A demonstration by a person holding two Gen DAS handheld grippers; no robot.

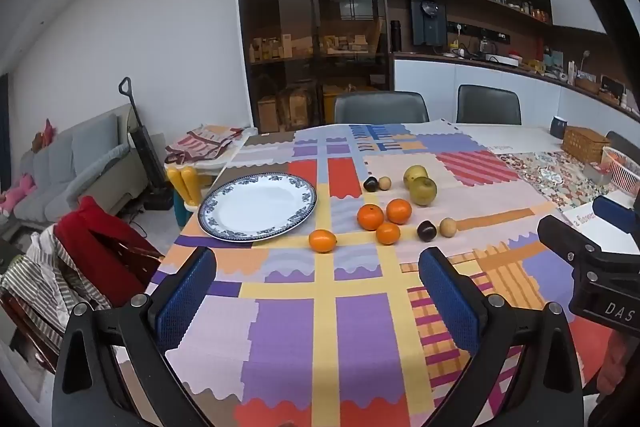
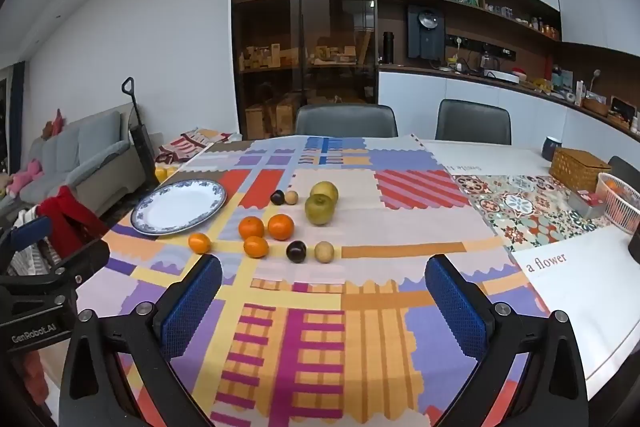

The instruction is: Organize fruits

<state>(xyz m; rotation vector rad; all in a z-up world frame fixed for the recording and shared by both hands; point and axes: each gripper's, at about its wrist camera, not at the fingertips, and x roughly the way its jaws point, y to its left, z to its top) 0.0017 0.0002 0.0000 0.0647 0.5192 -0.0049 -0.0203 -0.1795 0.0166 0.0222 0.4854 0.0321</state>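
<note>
A blue-rimmed white plate (image 1: 258, 207) (image 2: 180, 206) lies empty on the patchwork tablecloth. To its right lie several oranges (image 1: 370, 217) (image 2: 252, 227), two green apples (image 1: 423, 190) (image 2: 320, 209), two dark plums (image 1: 426, 230) (image 2: 296, 251) and two small tan fruits (image 1: 448, 227) (image 2: 324, 251). My left gripper (image 1: 318, 291) is open and empty, above the cloth in front of the fruit. My right gripper (image 2: 324, 301) is open and empty, in front of the plum and tan fruit; part of it shows at the right of the left wrist view (image 1: 592, 263).
A wicker box (image 2: 578, 169), a pink mesh basket (image 2: 620, 203) and a dark mug (image 2: 552, 147) stand at the far right of the table. Two grey chairs (image 2: 346, 121) are behind the table. A red garment on a chair (image 1: 100, 247) is at the left.
</note>
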